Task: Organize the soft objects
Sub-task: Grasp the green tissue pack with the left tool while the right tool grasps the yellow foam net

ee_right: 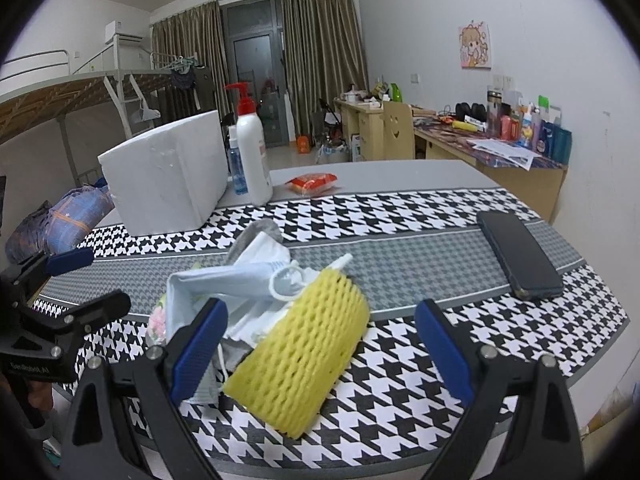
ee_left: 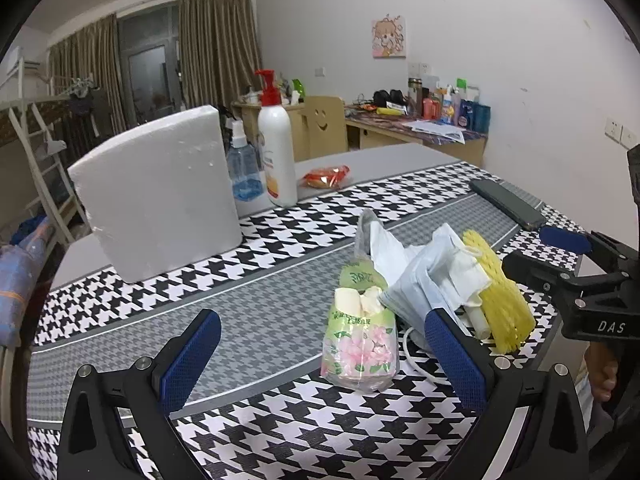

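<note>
We hold both the left gripper [ee_left: 322, 354] and the right gripper [ee_right: 320, 344] empty with jaws wide apart, flanking the soft pile at lower centre, the yellow foam-mesh sleeve [ee_right: 300, 354] nearest, probably to pick it first.

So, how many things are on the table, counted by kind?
Bottles: 2, pump bottle and spray bottle
Foam: 2, white block and yellow net
Packets: 2, tissues and red snack
Masks: 1 bundle
Phones: 1
Total: 8
</note>
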`<move>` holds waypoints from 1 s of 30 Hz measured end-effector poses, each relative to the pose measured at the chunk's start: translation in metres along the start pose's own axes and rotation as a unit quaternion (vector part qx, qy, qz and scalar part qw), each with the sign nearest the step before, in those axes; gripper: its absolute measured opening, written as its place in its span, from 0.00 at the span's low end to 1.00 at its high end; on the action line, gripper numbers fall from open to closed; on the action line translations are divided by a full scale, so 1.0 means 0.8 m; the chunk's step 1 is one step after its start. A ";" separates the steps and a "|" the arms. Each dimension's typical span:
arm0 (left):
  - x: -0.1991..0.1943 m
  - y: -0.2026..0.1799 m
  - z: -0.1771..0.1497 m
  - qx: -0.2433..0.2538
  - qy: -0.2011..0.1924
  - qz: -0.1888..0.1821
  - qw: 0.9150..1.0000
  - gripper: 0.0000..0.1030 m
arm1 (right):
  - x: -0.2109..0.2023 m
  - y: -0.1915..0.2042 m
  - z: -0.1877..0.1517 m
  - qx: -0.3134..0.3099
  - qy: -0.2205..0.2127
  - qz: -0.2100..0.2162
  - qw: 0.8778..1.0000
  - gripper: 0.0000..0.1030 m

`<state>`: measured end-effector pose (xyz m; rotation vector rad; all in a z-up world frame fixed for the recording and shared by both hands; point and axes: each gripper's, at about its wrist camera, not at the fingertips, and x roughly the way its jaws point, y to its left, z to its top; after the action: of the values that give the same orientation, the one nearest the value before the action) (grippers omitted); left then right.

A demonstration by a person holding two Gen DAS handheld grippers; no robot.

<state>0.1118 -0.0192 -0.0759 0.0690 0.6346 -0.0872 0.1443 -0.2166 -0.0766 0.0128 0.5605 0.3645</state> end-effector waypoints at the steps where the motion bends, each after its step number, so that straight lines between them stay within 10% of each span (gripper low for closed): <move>1: 0.002 0.000 0.000 0.001 0.002 0.000 1.000 0.99 | 0.001 0.000 -0.001 0.001 0.001 -0.001 1.000 0.94; 16: 0.057 -0.016 0.003 0.022 0.058 -0.026 0.998 0.98 | 0.024 -0.020 -0.010 0.024 0.040 -0.010 0.999 0.94; 30: 0.098 -0.038 -0.004 0.035 0.103 -0.054 0.993 0.68 | 0.042 -0.031 -0.020 0.039 0.075 0.008 0.996 0.81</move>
<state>0.1695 -0.0535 -0.1259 0.1116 0.8411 -0.2086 0.1707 -0.2296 -0.1105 0.0661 0.7236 0.3605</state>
